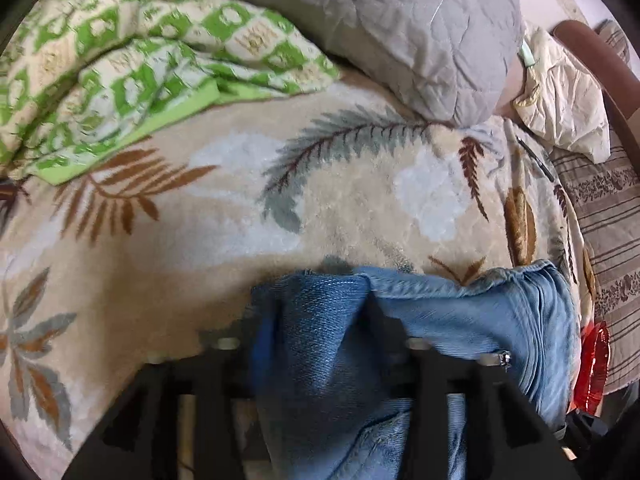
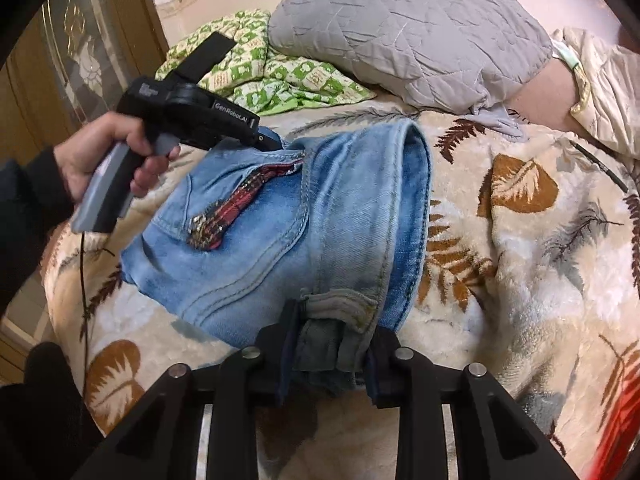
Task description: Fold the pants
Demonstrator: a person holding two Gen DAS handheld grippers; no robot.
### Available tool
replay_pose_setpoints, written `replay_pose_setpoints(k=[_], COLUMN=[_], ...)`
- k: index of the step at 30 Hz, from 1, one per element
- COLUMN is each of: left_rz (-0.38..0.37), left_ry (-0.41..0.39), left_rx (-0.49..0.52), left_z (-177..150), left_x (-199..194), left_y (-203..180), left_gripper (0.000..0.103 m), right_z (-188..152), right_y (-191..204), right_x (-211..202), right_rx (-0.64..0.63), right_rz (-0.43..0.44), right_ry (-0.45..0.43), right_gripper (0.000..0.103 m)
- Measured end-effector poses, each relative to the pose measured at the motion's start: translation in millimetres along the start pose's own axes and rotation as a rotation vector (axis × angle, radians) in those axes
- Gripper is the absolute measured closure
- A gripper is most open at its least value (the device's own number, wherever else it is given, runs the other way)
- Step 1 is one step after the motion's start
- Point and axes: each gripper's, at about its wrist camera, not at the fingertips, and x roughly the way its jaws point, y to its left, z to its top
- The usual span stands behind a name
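Note:
The pants are light blue jeans with a red plaid pocket trim, lying bunched on a cream leaf-patterned blanket. My right gripper is shut on the waistband end nearest me. My left gripper is shut on a fold of the jeans, which drape over and hide its fingertips. In the right wrist view the left gripper is held in a hand at the far left edge of the jeans, lifting that edge.
A grey quilted pillow and a green checked quilt lie at the far side of the bed. A cream pillow and a striped sheet lie right. A wooden door stands left.

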Motion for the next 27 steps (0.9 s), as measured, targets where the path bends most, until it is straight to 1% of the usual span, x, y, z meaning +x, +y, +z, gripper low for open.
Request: replay_pose_setpoints(k=[1,2,3,6,9,12,14,16,17,18,20,21,23,24,25,26,27], left_rz=[0.008,0.002,-0.013,-0.056,-0.101,-0.154,-0.177,-0.194,-0.202,-0.214,-0.255,-0.267,-0.287,-0.293,-0.303,-0.294,-0.284], left_ry=[-0.004,-0.013,-0.022,-0.038,-0.021,-0.008,0.012,0.028,0.033,0.038,0.047,0.049,0.045,0.035,0.023,0.012,0.009], left_rx=[-0.002,-0.005,-0.003,-0.006,-0.026,-0.026,-0.015,-0.005,-0.003,-0.003,-0.015,-0.019,-0.018,-0.010,0.010,0.030,0.026], left_z=[-3,-7,-10,-24,-40,-61,-78,-93,-97,-102,-109,-111,-114,-115,-116,-115,-115], left_x=[-5,-12,-18,-37,-48,-55,-57,-57,-56,-55,-50,-49,-45,-44,-44,-44,-46], left_y=[0,0,0,7,13,14,14,13,12,12,12,11,7,5,1,-2,-4], left_gripper=[0.014,0.006,0.006,0.005,0.004,0.003,0.003,0.003,0.003,0.003,0.003,0.003,0.003,0.005,0.031,0.055,0.056], right_z=[0,0,-1,1,6,15,23,34,35,39,42,42,43,44,44,44,44], right_y=[0,-2,-4,-11,-18,-29,-36,-45,-48,-52,-52,-52,-47,-41,-38,-34,-28], right_x=[-1,-4,-9,-21,-26,-26,-21,-9,-6,0,8,10,16,19,22,25,29], right_rx=[0.006,0.016,0.030,0.069,0.119,0.200,0.249,0.302,0.321,0.354,0.370,0.368,0.347,0.317,0.299,0.268,0.230], right_rz=[-0.006,-0.027,-0.038,-0.005,0.011,0.064,0.104,0.138,0.154,0.189,0.229,0.232,0.220,0.198,0.181,0.147,0.103], right_ry=[0.004,0.008,-0.008,-0.036,-0.046,-0.055,-0.045,-0.009,0.003,0.019,0.041,0.044,0.056,0.072,0.084,0.103,0.121], right_gripper=[0.031,0.020,0.013,0.012,0.010,0.009,0.009,0.009,0.009,0.009,0.009,0.010,0.023,0.041,0.067,0.078,0.081])
